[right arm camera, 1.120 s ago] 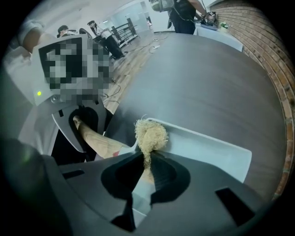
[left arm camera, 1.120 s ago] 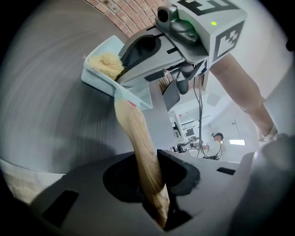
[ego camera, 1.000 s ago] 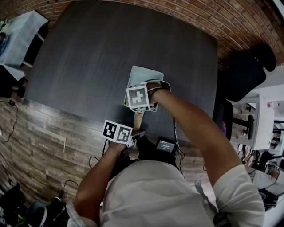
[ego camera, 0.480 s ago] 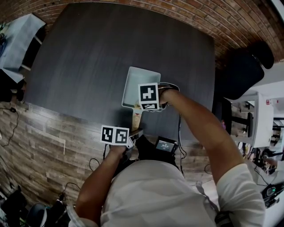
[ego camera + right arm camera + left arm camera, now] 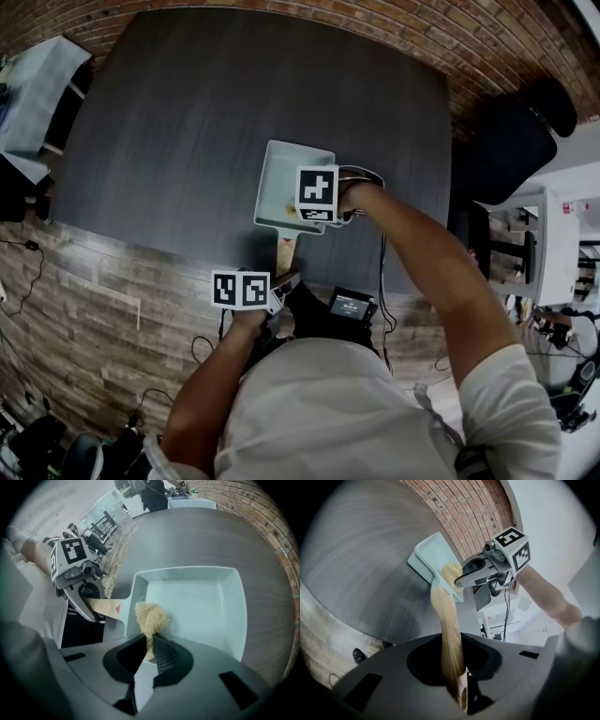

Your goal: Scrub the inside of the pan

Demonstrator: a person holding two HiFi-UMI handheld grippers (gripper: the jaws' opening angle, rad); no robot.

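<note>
A pale blue square pan (image 5: 279, 178) lies on the dark table, its wooden handle (image 5: 287, 249) pointing toward me. My left gripper (image 5: 285, 277) is shut on the end of that handle (image 5: 448, 630), and its jaws have just been closing tighter on it. My right gripper (image 5: 306, 216) points steeply down into the pan's near side, shut on a straw-coloured scrubber (image 5: 151, 617). The scrubber rests on the pan floor (image 5: 201, 602) close to the wall by the handle. The left gripper view shows the scrubber (image 5: 451, 573) under the right gripper (image 5: 465, 578).
The dark table (image 5: 216, 103) runs far beyond the pan, up to a brick wall (image 5: 441, 47). The wooden floor (image 5: 103, 300) lies below the table's near edge. A black device with a small screen (image 5: 349, 306) is close to my body.
My right gripper has slid to the right along the pan's near side with the scrubber, and its wrist has rolled. My left gripper stays on the handle.
</note>
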